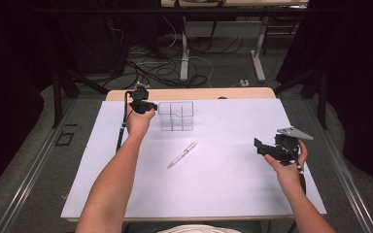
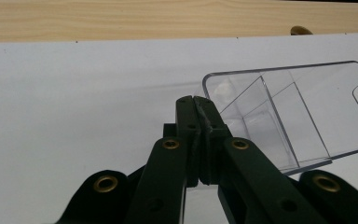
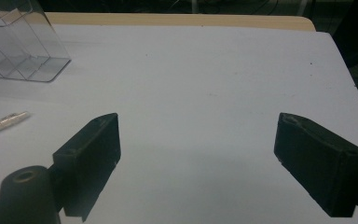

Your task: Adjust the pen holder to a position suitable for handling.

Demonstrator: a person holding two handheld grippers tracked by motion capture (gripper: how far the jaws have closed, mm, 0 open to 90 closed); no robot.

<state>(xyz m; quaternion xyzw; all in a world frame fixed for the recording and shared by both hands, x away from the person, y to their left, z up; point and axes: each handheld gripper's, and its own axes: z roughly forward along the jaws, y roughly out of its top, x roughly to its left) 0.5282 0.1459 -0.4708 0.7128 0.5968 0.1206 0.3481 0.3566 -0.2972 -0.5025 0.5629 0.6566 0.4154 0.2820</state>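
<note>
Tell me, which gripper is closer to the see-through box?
Left. The left gripper is right at the left edge of the clear box, fingers pressed together at its wall. The right gripper is open, far off by the table's right side, beyond the pen.

I'm scanning all three views for anything readable and I find none: no words, labels, brand marks, numbers or signs.
</note>
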